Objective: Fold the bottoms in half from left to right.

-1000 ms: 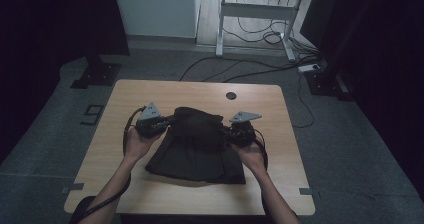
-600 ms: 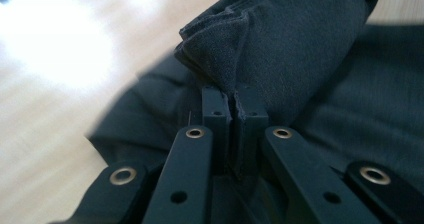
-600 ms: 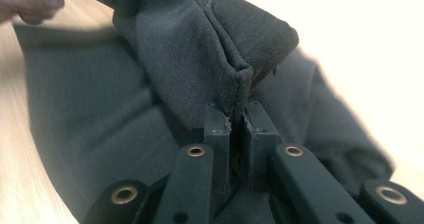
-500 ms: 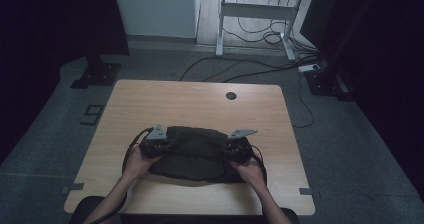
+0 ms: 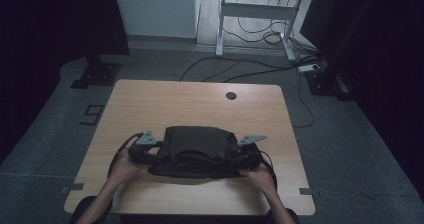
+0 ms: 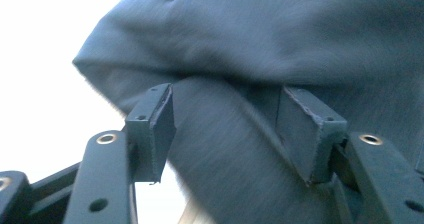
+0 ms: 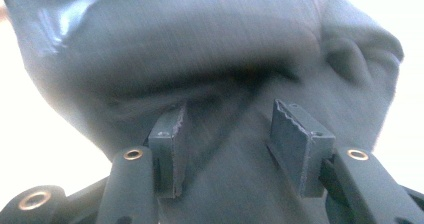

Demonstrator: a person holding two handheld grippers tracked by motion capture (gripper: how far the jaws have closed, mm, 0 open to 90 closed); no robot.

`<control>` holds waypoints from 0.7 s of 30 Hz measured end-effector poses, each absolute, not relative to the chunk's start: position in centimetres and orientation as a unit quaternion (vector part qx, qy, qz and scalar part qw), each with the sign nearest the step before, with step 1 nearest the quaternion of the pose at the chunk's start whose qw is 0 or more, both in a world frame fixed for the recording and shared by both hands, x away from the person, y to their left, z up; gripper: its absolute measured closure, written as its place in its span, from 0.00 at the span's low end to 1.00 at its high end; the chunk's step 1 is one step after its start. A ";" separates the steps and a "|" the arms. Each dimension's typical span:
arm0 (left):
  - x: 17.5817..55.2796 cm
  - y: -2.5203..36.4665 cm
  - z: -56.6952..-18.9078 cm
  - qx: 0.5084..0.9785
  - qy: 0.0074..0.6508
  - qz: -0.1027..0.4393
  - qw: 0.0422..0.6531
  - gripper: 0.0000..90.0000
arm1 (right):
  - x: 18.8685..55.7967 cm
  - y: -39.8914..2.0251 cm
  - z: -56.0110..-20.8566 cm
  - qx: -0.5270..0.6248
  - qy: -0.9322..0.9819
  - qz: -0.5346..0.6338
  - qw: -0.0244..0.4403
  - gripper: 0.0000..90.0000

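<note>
A dark garment (image 5: 197, 149) lies folded in a low bundle on the near half of the wooden table (image 5: 175, 104). My left gripper (image 5: 152, 156) is at its left end and my right gripper (image 5: 239, 159) at its right end, both low on the table. In the left gripper view the cloth (image 6: 280, 49) lies loose between the jaws of the left gripper (image 6: 225, 96), which have just been opening. In the right gripper view the cloth (image 7: 200, 49) also runs between the spread jaws of the right gripper (image 7: 227, 109), which have just been opening too. Neither pair of pads presses on the cloth.
A small black round cap (image 5: 230, 95) sits in the tabletop near the far edge. Behind the table stands a white desk frame (image 5: 255, 14) with cables (image 5: 240, 64) on the floor. A black stand base (image 5: 97, 74) is at the far left.
Both hands came down and toward the near edge, laying the garment's far part over itself into a shorter fold. Both grippers went from shut on the cloth to open.
</note>
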State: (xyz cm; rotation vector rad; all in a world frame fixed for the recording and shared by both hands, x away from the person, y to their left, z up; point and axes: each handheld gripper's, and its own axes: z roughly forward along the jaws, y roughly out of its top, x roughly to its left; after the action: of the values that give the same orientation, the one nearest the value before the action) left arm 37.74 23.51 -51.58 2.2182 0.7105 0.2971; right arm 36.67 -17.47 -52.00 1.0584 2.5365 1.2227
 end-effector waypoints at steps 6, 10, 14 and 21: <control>38.5 24.3 -50.5 0.850 0.320 0.126 0.399 0.28 | 36.7 -20.0 -51.4 0.393 0.826 0.393 0.094 0.44; 39.3 21.6 -48.0 0.843 0.315 0.141 0.412 0.22 | 37.1 -19.1 -49.1 0.392 0.815 0.410 0.118 0.34; 39.6 18.8 -47.2 0.837 0.315 0.113 0.432 0.18 | 37.8 -16.8 -47.2 0.388 0.808 0.424 0.129 0.24; 37.9 16.2 -50.4 0.864 0.311 0.109 0.380 0.16 | 37.5 -13.5 -49.3 0.388 0.829 0.381 0.130 0.19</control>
State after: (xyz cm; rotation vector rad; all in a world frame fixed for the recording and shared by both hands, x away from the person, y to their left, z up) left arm 37.93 16.24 -50.40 2.2065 0.7944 0.2792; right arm 37.49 -13.54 -49.34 1.1266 2.4097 1.1076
